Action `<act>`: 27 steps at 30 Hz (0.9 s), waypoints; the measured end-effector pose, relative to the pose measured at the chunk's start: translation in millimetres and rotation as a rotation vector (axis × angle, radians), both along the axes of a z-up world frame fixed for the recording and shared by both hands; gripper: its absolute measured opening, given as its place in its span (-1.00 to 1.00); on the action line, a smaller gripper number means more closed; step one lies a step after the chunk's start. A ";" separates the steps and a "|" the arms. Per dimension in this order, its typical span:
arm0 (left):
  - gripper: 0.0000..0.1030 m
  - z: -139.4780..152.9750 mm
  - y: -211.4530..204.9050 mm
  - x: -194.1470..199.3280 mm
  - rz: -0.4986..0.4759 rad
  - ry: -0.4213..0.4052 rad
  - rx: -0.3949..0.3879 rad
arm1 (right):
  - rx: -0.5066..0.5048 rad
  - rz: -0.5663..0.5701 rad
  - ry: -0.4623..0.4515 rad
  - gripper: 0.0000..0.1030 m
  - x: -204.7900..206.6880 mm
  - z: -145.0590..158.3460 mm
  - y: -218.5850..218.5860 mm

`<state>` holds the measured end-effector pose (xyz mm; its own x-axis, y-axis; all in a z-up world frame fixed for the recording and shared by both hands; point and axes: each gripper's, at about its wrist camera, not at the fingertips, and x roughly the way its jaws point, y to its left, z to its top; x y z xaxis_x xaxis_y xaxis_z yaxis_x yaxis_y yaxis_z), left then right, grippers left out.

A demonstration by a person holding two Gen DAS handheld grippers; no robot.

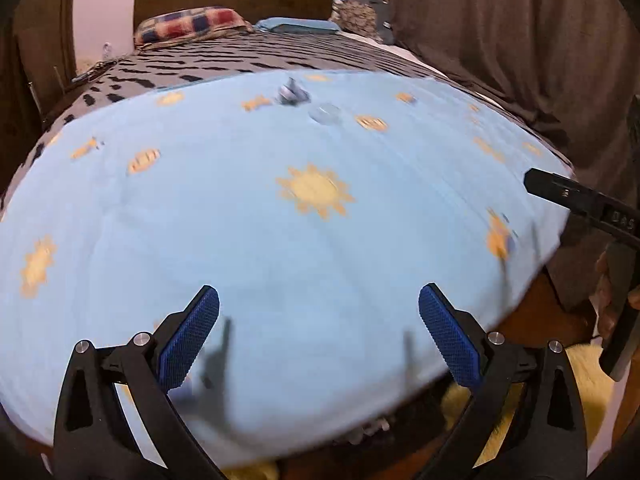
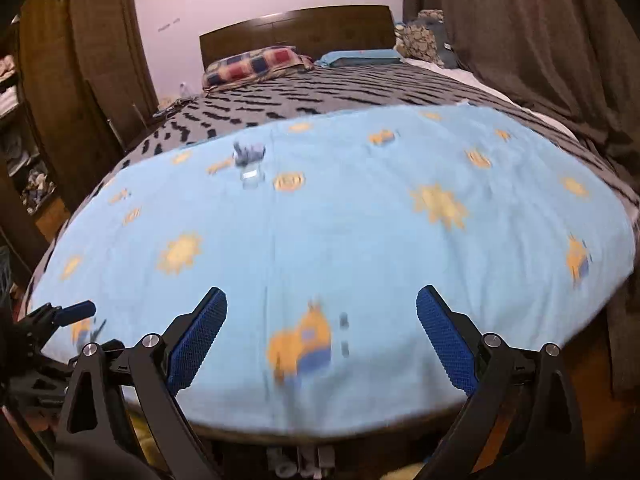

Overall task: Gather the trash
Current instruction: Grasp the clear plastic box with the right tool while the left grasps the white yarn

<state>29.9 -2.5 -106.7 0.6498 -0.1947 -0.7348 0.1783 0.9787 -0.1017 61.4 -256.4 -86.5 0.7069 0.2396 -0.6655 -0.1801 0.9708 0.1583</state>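
Left gripper (image 1: 319, 312): I hold it spread, empty, ready.
Right gripper (image 2: 322, 312): spread too.
Trash (image 1: 294, 94): blurred, perhaps wrappers, 12 o'clock on blanket (image 1: 240, 240).

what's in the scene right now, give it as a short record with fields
surface: light blue blanket with yellow sun prints spread over a grey black-patterned bedspread
trash: small crumpled grey-blue wrapper and a blurred clear roundish piece beside it, far side of the blanket
left tongs: open, empty
right tongs: open, empty
background: dark wooden headboard
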 end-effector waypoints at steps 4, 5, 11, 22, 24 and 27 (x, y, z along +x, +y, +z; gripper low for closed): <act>0.84 7.5 18.7 40.8 0.033 0.000 0.003 | 0.016 0.038 0.016 0.87 39.4 4.8 19.5; 0.84 9.1 23.0 53.3 0.038 0.001 0.003 | 0.009 0.045 0.013 0.87 45.2 5.1 25.2; 0.84 3.0 42.8 102.6 0.061 0.024 0.036 | 0.028 0.111 0.058 0.74 113.9 -7.0 69.5; 0.82 -10.2 55.2 156.6 0.029 0.061 0.050 | -0.007 0.184 0.212 -0.09 205.6 -56.2 135.0; 0.82 -11.7 55.5 162.7 0.024 0.065 0.053 | -0.024 0.177 0.205 -0.32 210.8 -57.4 135.9; 0.82 -11.4 54.4 175.4 0.020 0.061 0.057 | -0.032 0.176 0.185 -0.32 216.6 -53.5 130.8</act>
